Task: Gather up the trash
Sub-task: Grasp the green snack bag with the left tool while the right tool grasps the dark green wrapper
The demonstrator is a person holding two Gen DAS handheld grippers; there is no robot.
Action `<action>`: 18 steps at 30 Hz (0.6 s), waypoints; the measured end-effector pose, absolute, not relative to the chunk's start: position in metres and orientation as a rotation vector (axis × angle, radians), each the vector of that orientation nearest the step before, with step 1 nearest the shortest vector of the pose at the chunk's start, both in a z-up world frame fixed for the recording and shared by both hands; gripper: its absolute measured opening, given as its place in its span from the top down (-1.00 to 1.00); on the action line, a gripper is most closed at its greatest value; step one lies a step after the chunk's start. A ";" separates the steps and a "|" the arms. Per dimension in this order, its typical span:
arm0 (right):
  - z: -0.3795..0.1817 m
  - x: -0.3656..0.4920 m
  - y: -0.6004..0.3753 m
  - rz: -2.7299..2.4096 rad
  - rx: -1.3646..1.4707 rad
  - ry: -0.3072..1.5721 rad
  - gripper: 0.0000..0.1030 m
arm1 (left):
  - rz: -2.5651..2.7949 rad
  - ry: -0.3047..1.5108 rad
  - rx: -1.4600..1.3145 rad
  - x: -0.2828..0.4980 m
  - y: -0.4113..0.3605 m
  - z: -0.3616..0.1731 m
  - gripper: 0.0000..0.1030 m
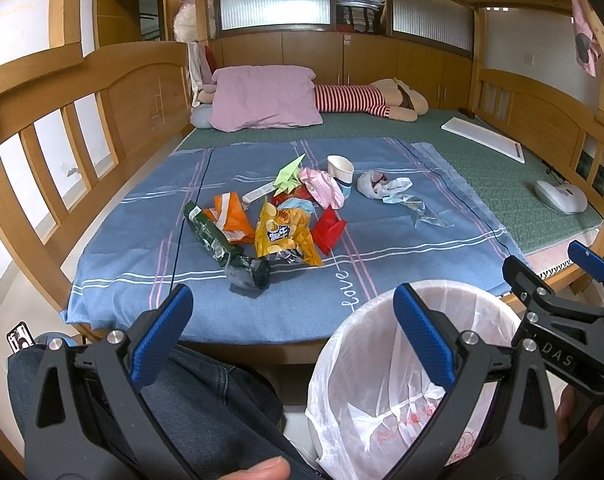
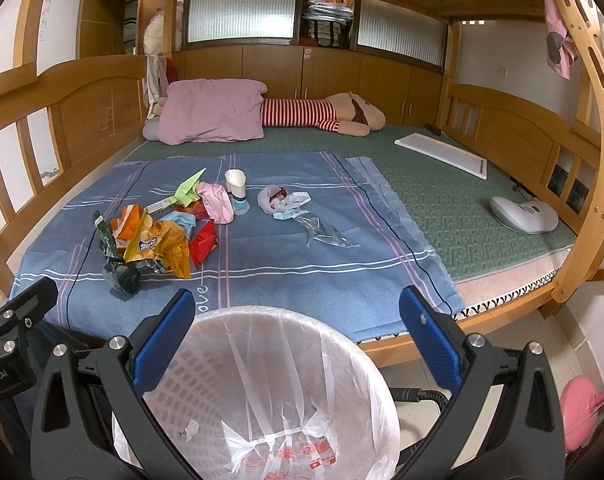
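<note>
A heap of trash lies on the blue bedsheet: a yellow chip bag, an orange wrapper, a green wrapper, a red packet, a paper cup, a white crumpled bag and clear plastic. A white bin with a plastic liner stands on the floor in front of the bed, also in the right wrist view. My left gripper is open and empty, short of the bed edge. My right gripper is open and empty above the bin.
A pink pillow and a striped plush toy lie at the far end. A white board and a white device lie on the green mat at right. Wooden rails border both sides. A person's jeans-clad leg is at lower left.
</note>
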State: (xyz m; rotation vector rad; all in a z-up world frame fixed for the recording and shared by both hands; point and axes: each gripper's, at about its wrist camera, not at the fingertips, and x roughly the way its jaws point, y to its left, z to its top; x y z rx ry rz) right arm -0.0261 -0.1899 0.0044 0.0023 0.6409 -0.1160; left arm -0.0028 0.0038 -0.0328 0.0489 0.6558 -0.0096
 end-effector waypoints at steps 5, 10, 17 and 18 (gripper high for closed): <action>0.004 -0.025 -0.190 -0.120 0.000 0.643 -0.94 | -0.019 0.681 0.031 0.007 0.007 -0.032 -0.94; 0.016 -0.024 -0.202 -0.135 0.042 0.591 -0.94 | -0.176 0.934 -0.192 0.060 0.046 -0.079 -0.92; 0.008 -0.007 -0.218 -0.090 0.092 0.632 -0.94 | -0.050 1.026 -0.471 0.144 0.153 -0.120 -0.23; 0.006 -0.002 -0.219 -0.086 0.093 0.645 -0.94 | -0.033 1.031 -0.513 0.162 0.171 -0.125 -0.23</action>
